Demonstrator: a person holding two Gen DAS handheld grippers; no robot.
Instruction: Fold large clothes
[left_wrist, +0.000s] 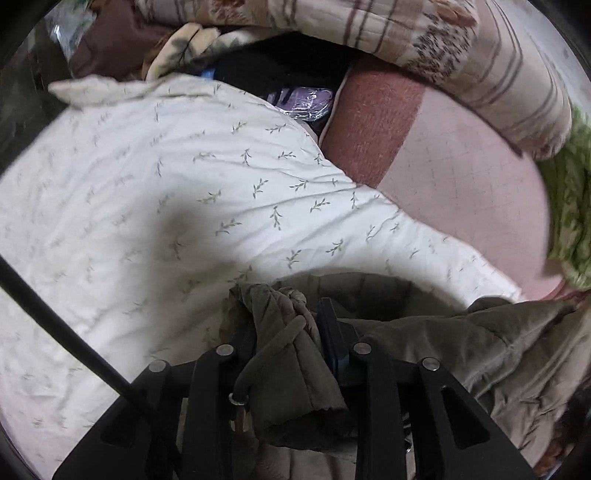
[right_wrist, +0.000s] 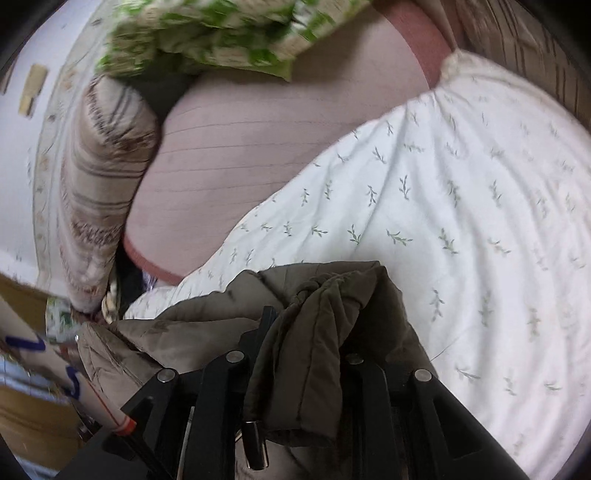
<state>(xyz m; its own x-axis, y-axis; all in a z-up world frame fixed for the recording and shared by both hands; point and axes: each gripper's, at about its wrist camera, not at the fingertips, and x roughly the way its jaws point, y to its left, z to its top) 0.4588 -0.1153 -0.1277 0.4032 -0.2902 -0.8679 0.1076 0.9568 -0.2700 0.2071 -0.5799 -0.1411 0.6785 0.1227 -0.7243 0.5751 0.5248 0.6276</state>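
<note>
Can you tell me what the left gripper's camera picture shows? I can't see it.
The left gripper is shut on a bunched-up olive padded jacket, held over a white quilt with little leaf sprigs. Behind lie a pink sheet and a striped beige pillow.

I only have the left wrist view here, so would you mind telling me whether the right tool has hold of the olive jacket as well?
Observer: Yes, the right tool is shut on a bunched fold of the olive jacket.
Operator: Thank you. Is any hardware hanging on that side?
Observer: A dark cylindrical toggle hangs below the fold, between the tool's arms.
Operator: And what lies off the bed on that side?
Observer: Cardboard boxes sit at the left edge of the right wrist view, beyond the white leaf-print quilt.
</note>
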